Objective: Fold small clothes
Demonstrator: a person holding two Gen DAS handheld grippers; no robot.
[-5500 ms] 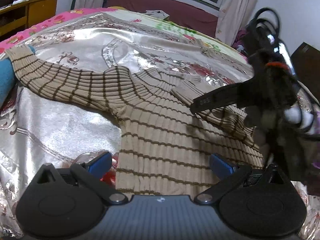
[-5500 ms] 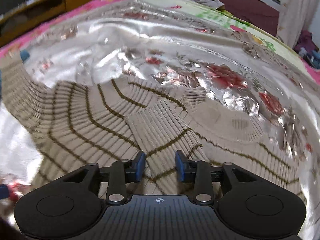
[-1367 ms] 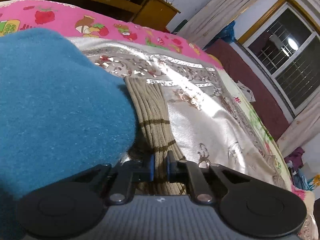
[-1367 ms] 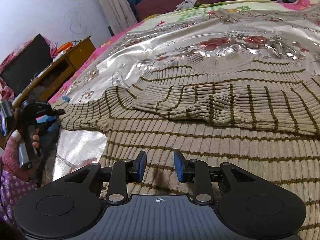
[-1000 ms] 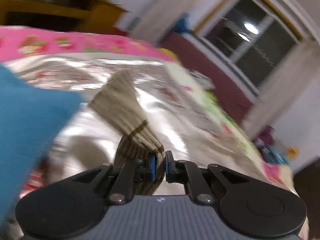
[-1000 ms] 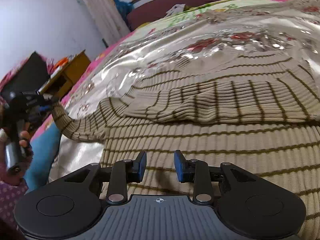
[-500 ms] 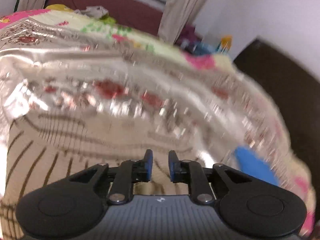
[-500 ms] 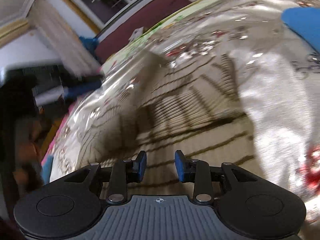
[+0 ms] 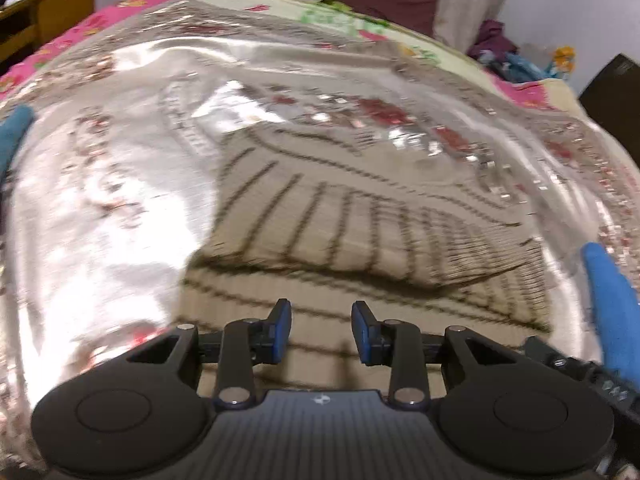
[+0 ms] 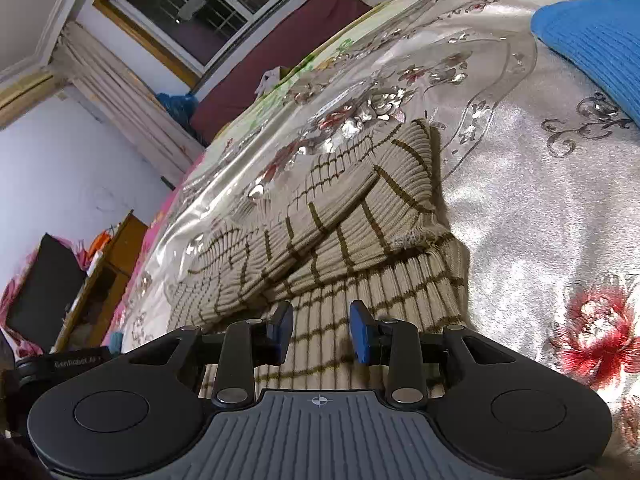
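On my far left a blue cloth (image 9: 12, 136) peeks in at the edge of the shiny flowered bedspread (image 9: 100, 200), and beyond it a wooden cabinet (image 9: 48, 4) stands by the wall. My left gripper (image 9: 320, 330) hangs low over the striped sweater (image 9: 360, 232), its blue-padded fingers (image 9: 279, 330) parted with a clear gap and nothing between them; only ribbed knit shows through the space. The sweater lies in the middle of the bedspread with both sleeves crossed over the body, one sleeve (image 9: 400, 244) lying across just ahead of my left fingers, though this view is blurred and the stitches smear. To the right a second blue cloth (image 9: 612, 312) pokes in beside the black body of my other tool. Over on the right-hand view, a dark screen (image 10: 40, 292) and the cabinet sit at the left edge, the window (image 10: 192, 4) sits high up, and the sweater runs up the frame with its folded sleeves stacked on the body. My right gripper (image 10: 320, 332) hovers over the lower part of the sweater, fingers (image 10: 362, 336) apart, gripping nothing. Farther right, the bedspread's red flower gleams, and a blue knitted cloth (image 10: 596, 40) lies in the top corner, well apart from the sweater.
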